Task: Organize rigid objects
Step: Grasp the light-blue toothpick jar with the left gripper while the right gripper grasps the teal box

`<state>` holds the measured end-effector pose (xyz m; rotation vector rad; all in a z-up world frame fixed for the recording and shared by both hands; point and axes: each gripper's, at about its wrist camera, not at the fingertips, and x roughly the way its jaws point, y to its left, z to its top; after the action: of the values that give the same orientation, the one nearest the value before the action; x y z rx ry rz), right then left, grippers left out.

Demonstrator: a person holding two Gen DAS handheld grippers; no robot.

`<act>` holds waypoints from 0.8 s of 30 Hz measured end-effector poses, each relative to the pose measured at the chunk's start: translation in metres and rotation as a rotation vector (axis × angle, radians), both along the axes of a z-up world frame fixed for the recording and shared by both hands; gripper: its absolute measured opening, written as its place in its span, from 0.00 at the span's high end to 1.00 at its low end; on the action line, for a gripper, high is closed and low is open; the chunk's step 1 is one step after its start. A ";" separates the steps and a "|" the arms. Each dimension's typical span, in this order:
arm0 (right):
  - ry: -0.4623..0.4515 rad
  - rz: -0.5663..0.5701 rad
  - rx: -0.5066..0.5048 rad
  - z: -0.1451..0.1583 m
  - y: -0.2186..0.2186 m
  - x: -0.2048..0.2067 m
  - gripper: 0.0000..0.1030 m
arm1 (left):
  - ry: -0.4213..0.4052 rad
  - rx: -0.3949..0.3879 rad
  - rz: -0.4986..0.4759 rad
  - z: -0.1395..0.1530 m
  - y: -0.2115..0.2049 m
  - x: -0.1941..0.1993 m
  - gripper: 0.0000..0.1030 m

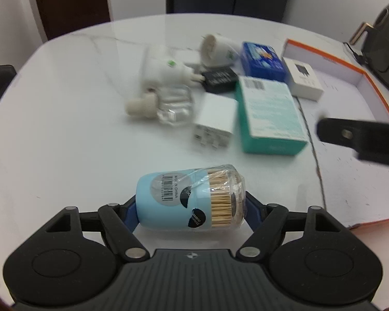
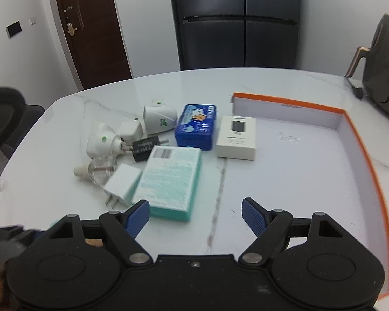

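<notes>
Judging from the layout, the task is at an early stage. The table is seen with an orange-edged tray at 3 o'clock of the clutter; only the white box is seen resting on the tray's near-left corner, and even that may be only partly inside.

Left outside the tray, largest first, are:
- the teal box, at the pile's 5 o'clock;
- the blue tin, at 1 o'clock;
- the white plugs and adapters;
- a clear vial, at 8 o'clock.

The toothpick jar lies on its side between the jaws of the left gripper, with the pads apparently pressed on both ends, so a grip is judged. The right gripper is held open and empty over the tray's near edge. Transfer of the jar, then of the remaining items, is judged outstanding.
</notes>
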<state>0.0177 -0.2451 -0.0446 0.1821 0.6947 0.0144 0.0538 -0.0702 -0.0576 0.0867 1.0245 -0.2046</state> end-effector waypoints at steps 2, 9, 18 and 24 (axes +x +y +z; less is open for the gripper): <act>0.021 0.000 0.018 -0.001 0.008 0.016 0.11 | -0.010 -0.006 0.015 0.006 0.009 0.003 0.24; 0.077 -0.023 -0.026 -0.015 0.034 0.064 0.11 | -0.042 -0.006 0.022 0.018 0.031 0.016 0.24; 0.181 -0.114 -0.085 -0.039 0.038 0.098 0.10 | -0.045 -0.032 0.024 0.019 0.039 0.045 0.24; 0.179 -0.101 -0.066 -0.039 0.034 0.098 0.18 | -0.048 -0.036 0.022 0.019 0.033 0.059 0.24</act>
<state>0.1153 -0.2107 -0.0832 0.1559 0.8630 -0.1227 0.1126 -0.0376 -0.0389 0.0473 0.9736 -0.2001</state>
